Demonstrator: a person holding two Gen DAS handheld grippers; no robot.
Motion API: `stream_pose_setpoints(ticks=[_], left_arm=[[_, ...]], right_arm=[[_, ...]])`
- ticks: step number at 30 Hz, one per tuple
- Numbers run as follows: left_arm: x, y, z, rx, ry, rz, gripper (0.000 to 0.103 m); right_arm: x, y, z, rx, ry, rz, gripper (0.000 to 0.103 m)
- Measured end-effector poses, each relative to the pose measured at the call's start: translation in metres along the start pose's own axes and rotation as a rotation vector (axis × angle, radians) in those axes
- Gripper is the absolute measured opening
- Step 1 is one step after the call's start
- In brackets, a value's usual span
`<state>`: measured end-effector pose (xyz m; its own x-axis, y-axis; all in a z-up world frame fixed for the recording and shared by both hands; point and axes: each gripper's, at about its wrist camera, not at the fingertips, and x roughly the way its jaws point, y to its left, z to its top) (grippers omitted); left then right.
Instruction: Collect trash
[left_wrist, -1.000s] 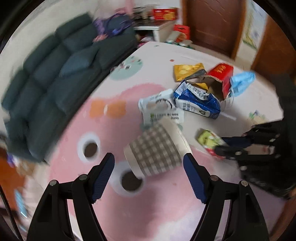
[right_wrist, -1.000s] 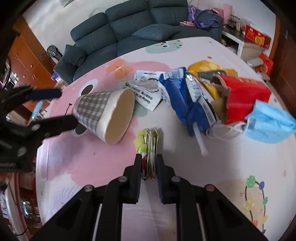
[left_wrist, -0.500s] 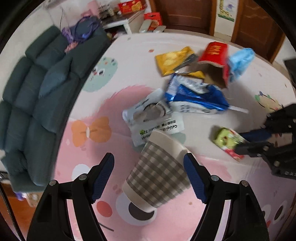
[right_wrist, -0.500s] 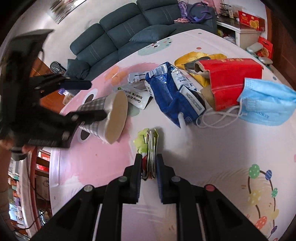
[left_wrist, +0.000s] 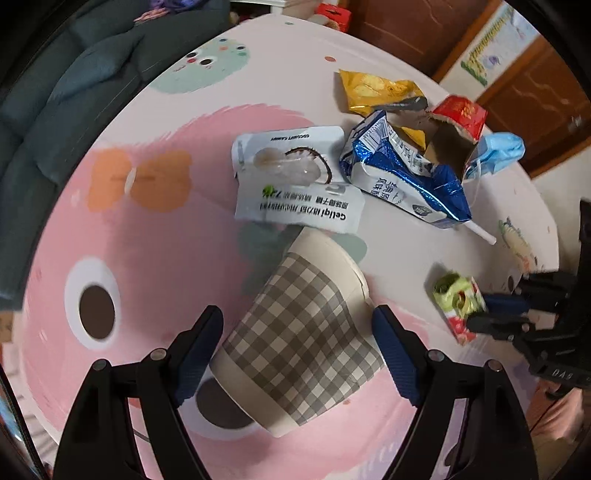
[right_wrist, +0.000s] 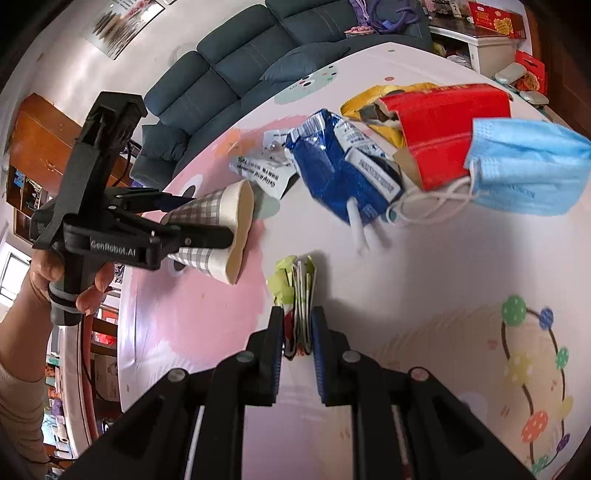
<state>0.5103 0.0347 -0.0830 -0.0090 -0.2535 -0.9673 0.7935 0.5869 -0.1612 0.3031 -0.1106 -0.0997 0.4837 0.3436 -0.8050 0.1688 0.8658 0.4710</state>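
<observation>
A grey-checked paper cup (left_wrist: 303, 332) lies on its side on the pink-patterned table (left_wrist: 147, 258). My left gripper (left_wrist: 295, 328) points down over it, open. Its blue pads (left_wrist: 207, 332) flank the cup's sides closely. The right wrist view shows the same: the left gripper (right_wrist: 212, 219) straddles the cup (right_wrist: 240, 221), with a hand on its handle. My right gripper (right_wrist: 297, 321) is shut on a folded green and red wrapper (right_wrist: 295, 280), just above the table. From the left wrist view, that right gripper (left_wrist: 491, 314) and wrapper (left_wrist: 458, 299) sit to the right of the cup.
Beyond the cup lie a white coconut pouch (left_wrist: 295, 177), a crushed blue carton (left_wrist: 399, 177) with a straw, a torn red carton (left_wrist: 458, 122), a yellow chip bag (left_wrist: 376, 90) and a blue face mask (left_wrist: 498, 151). A dark sofa (left_wrist: 74, 74) stands behind the table.
My left gripper has come down and tilted over the cup, which now fills the space between its fingers. The right gripper has shifted slightly, still gripping the wrapper.
</observation>
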Motion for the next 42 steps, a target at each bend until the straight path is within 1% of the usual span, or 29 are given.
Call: stream_pose_setpoints(ticks=[1,3,4,6,8,10,12,15,17,18,22,24,25,26,27,28,30,31,33,36,37,39,40,42], left_arm=[[-0.002,0.0,-0.005,-0.021,-0.014,-0.008,0.08],[-0.005,-0.004,-0.019,-0.052,-0.033,-0.01,0.071],[-0.007,-0.01,-0.031,-0.064,-0.05,-0.011,0.069],[-0.008,-0.013,-0.047,-0.109,-0.062,-0.014,0.059],[-0.013,-0.024,-0.071,-0.16,-0.077,-0.044,0.051],[-0.019,-0.04,-0.096,-0.171,-0.094,-0.043,0.047],[-0.025,-0.057,-0.112,-0.169,-0.109,-0.033,0.043],[-0.029,-0.099,-0.139,-0.157,-0.114,-0.025,0.04],[-0.029,-0.128,-0.15,-0.137,-0.119,-0.02,0.04],[-0.028,-0.137,-0.154,-0.131,-0.117,-0.027,0.039],[-0.031,-0.201,-0.175,-0.087,-0.128,-0.086,0.039],[-0.032,-0.232,-0.181,-0.064,-0.128,-0.121,0.039],[-0.032,-0.254,-0.186,-0.044,-0.128,-0.137,0.039],[-0.032,-0.265,-0.189,-0.032,-0.13,-0.139,0.039],[-0.031,-0.288,-0.194,-0.012,-0.135,-0.138,0.039],[-0.028,-0.3,-0.193,0.001,-0.134,-0.14,0.039],[-0.023,-0.339,-0.198,0.03,-0.145,-0.135,0.039],[-0.022,-0.353,-0.2,0.045,-0.15,-0.125,0.039],[-0.019,-0.383,-0.206,0.074,-0.159,-0.112,0.039],[-0.009,-0.428,-0.211,0.124,-0.173,-0.087,0.039],[0.0,-0.446,-0.212,0.138,-0.167,-0.08,0.039],[0.013,-0.468,-0.214,0.163,-0.162,-0.054,0.039],[0.027,-0.48,-0.215,0.181,-0.15,-0.036,0.04],[0.047,-0.496,-0.219,0.2,-0.128,-0.023,0.04]], right_arm=[[-0.002,-0.001,-0.003,0.006,0.003,0.004,0.014],[-0.007,-0.002,-0.01,0.016,0.006,0.013,0.014],[-0.011,-0.004,-0.015,0.023,0.006,0.018,0.014],[-0.021,-0.006,-0.025,0.034,0.003,0.03,0.014],[-0.03,-0.009,-0.035,0.047,-0.003,0.038,0.014],[-0.042,-0.012,-0.048,0.062,-0.006,0.042,0.014],[-0.053,-0.015,-0.061,0.073,-0.011,0.043,0.014],[-0.072,-0.019,-0.078,0.086,-0.024,0.035,0.014],[-0.085,-0.022,-0.095,0.093,-0.033,0.034,0.014],[-0.094,-0.024,-0.105,0.098,-0.039,0.034,0.014],[-0.127,-0.032,-0.139,0.112,-0.064,0.033,0.014],[-0.152,-0.039,-0.163,0.122,-0.086,0.018,0.014],[-0.159,-0.042,-0.17,0.128,-0.092,0.016,0.014],[-0.17,-0.047,-0.181,0.138,-0.103,0.011,0.014],[-0.181,-0.052,-0.192,0.147,-0.115,0.004,0.014],[-0.193,-0.059,-0.206,0.161,-0.13,-0.008,0.014],[-0.211,-0.073,-0.231,0.189,-0.158,-0.044,0.014],[-0.218,-0.083,-0.247,0.213,-0.172,-0.067,0.014],[-0.227,-0.106,-0.275,0.281,-0.185,-0.091,0.014],[-0.231,-0.138,-0.309,0.371,-0.198,-0.111,0.014],[-0.23,-0.15,-0.321,0.41,-0.196,-0.121,0.014],[-0.224,-0.177,-0.348,0.501,-0.187,-0.138,0.014],[-0.22,-0.189,-0.358,0.535,-0.178,-0.147,0.014],[-0.206,-0.21,-0.376,0.605,-0.161,-0.152,0.014]])
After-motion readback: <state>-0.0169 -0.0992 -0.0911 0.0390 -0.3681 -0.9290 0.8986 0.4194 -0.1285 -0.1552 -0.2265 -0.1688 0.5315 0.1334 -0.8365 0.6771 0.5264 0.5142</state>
